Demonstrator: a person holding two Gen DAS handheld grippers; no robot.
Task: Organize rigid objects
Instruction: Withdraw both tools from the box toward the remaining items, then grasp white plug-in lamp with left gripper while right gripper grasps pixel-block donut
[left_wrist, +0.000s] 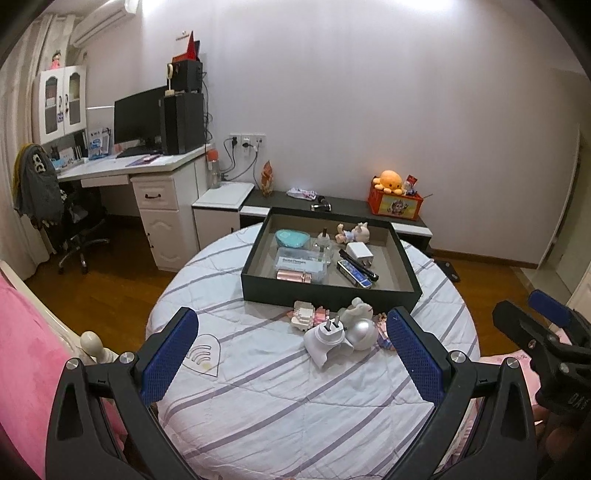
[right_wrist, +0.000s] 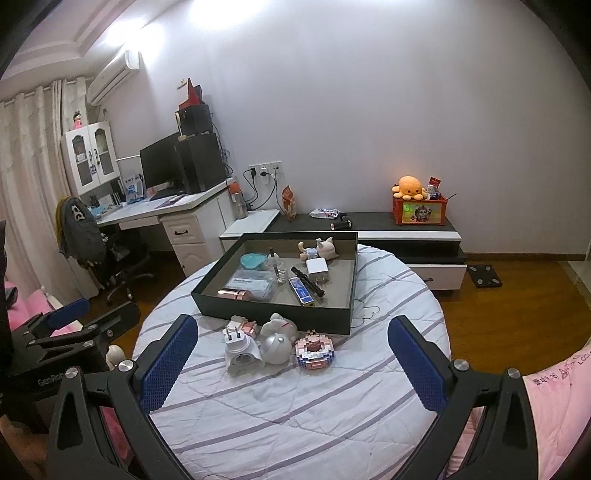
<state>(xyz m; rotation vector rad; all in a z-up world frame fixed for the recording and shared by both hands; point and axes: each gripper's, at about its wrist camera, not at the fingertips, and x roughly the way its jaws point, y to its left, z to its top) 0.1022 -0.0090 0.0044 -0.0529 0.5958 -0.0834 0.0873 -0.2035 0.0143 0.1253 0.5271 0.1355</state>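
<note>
Left gripper (left_wrist: 291, 354) is seen low in the left wrist view with jaws spread wide, nothing gripped; right gripper (right_wrist: 291, 358) is likewise wide and empty, low in its own view. Between them, at frame centre on the striped bedspread (right_wrist: 295, 413), four loose items are clustered — white plug adapter (right_wrist: 241, 352), silver ball figure (right_wrist: 276, 349), pink block model (right_wrist: 316, 350), small pink block piece (right_wrist: 245, 326). Just behind, the dark tray (right_wrist: 273, 312) is seen mid-frame — already holding a teal case (right_wrist: 252, 261), charger (right_wrist: 317, 267) and doll (right_wrist: 321, 249).
</note>
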